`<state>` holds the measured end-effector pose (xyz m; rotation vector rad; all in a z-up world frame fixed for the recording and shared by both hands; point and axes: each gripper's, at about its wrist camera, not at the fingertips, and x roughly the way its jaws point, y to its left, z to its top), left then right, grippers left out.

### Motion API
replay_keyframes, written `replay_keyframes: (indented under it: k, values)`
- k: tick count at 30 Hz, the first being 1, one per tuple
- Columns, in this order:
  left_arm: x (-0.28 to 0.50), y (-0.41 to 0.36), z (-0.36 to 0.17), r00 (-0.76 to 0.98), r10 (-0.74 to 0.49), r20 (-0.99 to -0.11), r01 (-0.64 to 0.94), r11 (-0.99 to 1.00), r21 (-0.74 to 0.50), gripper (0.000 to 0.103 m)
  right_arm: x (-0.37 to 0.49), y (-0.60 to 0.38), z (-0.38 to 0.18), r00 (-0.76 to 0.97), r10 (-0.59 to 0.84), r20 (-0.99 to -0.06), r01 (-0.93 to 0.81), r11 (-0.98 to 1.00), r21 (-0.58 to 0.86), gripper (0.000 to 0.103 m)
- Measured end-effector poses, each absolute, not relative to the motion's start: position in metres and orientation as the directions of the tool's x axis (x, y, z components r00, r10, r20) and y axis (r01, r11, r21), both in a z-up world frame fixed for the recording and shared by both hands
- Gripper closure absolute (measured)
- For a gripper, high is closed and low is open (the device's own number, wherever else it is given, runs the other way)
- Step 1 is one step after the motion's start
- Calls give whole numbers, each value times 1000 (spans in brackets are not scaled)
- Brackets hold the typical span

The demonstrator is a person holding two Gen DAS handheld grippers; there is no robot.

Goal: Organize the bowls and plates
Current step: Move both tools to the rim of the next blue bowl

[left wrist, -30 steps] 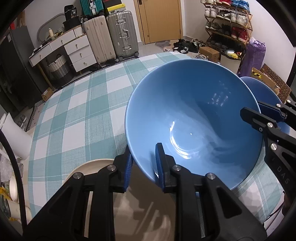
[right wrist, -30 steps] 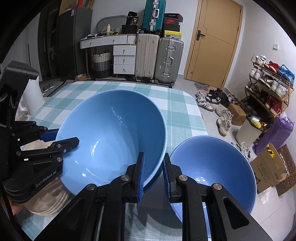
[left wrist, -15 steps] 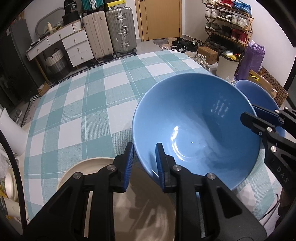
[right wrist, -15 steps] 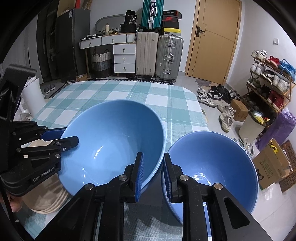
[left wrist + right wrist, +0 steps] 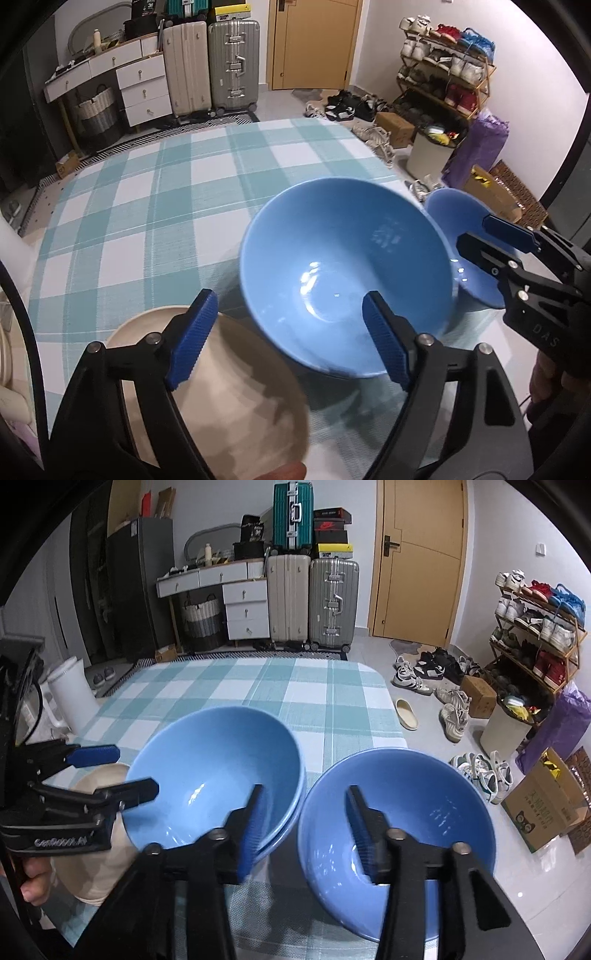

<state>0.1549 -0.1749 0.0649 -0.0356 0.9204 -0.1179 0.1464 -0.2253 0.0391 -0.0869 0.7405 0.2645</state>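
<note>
Left claw [image 5: 288,336] and right claw [image 5: 303,830], jaws just parted, both empty.

Two blue bowls [image 5: 218,775] [image 5: 399,827] on a teal-and-white checked tablecloth [image 5: 258,686]; beige plates [image 5: 229,398], lower left; black grippers with ribbed blue pads [image 5: 194,338]; silver suitcase [image 5: 334,603], upper centre.

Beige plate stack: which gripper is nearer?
Left. The left gripper, jaws open, hangs right over the beige plate stack; the right gripper sits beyond the blue bowl, between both bowls.
</note>
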Motion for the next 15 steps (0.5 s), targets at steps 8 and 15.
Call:
replay_keyframes:
  k: [8, 15]
  values:
    - [128, -205, 87, 601, -221, -768, 134, 975, -175, 1, 132, -263, 71, 750, 201, -630, -222, 974, 47, 8]
    - [110, -247, 92, 580, -268, -769, 170, 963, -208, 1, 115, -307, 95, 780, 168, -603, -170, 984, 53, 2]
